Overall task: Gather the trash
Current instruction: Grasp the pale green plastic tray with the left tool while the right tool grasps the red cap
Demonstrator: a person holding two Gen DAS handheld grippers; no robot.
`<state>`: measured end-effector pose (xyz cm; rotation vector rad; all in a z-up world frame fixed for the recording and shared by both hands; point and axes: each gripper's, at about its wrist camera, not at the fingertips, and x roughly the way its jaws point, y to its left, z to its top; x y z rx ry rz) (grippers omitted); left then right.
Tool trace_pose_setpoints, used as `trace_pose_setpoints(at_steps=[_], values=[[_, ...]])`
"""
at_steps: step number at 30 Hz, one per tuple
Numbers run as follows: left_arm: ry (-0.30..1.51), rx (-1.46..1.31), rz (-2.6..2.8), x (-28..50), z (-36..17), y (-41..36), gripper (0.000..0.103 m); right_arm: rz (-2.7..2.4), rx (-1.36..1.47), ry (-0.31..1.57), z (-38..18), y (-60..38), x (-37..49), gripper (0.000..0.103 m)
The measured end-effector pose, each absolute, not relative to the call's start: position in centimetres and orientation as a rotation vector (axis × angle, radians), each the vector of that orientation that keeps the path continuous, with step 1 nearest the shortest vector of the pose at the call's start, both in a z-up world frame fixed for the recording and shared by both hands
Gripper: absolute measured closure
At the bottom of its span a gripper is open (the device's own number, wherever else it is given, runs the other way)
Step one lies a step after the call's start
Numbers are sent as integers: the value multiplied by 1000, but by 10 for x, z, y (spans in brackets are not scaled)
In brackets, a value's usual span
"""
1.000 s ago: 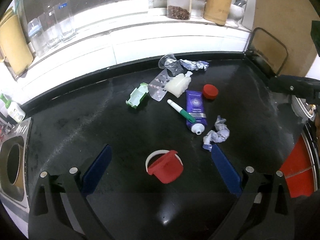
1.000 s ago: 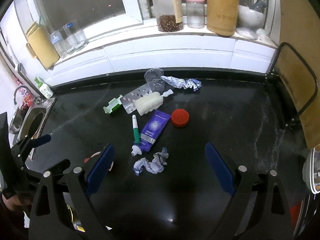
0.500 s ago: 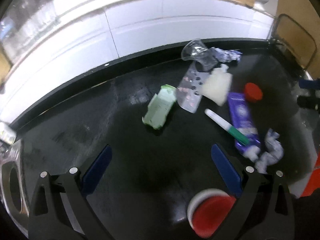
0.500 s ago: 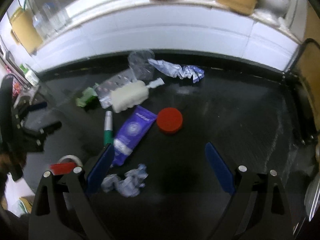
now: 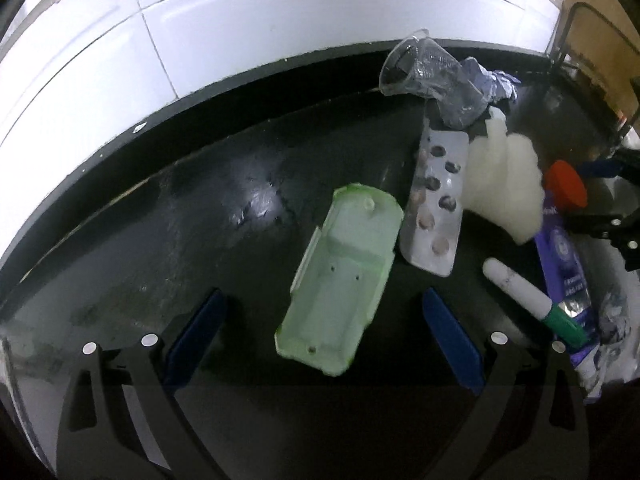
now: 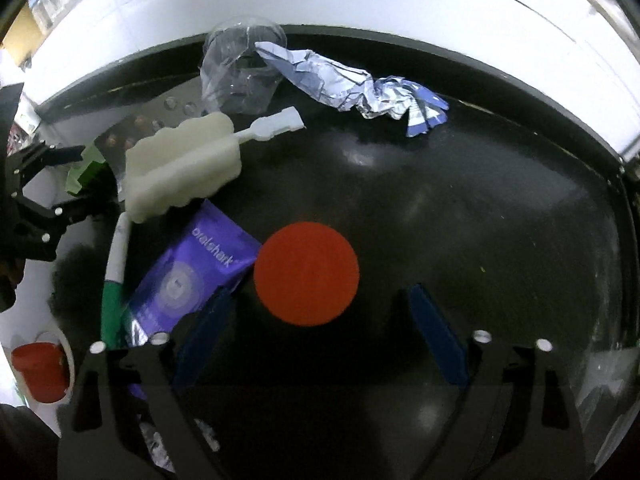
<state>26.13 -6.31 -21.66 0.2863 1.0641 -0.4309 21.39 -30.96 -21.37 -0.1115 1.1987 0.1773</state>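
Left gripper (image 5: 320,320), spread wide, is straddling the translucent green plastic tray (image 5: 340,280) on the glossy black counter (image 5: 180,220). Right gripper (image 6: 316,320), jaws closing untouched, is flanking the flat red lid (image 6: 307,273); bare counter is lying rightward.

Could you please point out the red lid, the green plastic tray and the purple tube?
red lid (image 6: 306,273), right wrist view, middle of its flat top.
green plastic tray (image 5: 340,280), left wrist view, middle of its hollow inside.
purple tube (image 6: 196,276), right wrist view, printed face below the lettering.
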Motion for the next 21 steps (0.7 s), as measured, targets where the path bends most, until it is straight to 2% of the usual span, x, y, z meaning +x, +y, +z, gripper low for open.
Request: trace_pose_setpoints(at_steps=[3,4,5,6,7,13,21], values=[[1042,288,-445,265,-214,-64,19,185,-132,1172,-214,-307,218,33],[1031,289,-448,266,-211,-65,31,188,-133,1164,-213,-307,219,45],[1026,289,-448,267,-209,-66,45,197,-134,1151,-212,-306,220,53],[1024,288,-444,267,-207,-66,53,197,-140,1151,-210,-305,221,54],[1025,288,-439,268,-206,-66,69,202,-135,1156,-211,-305,222,54],[1047,271,-403,269,-197,-73,71,188,-109,1162,-207,-306,225,54],[1028,216,-341,233,-160,-60,71,173,-119,1122,-173,-313,204,54]])
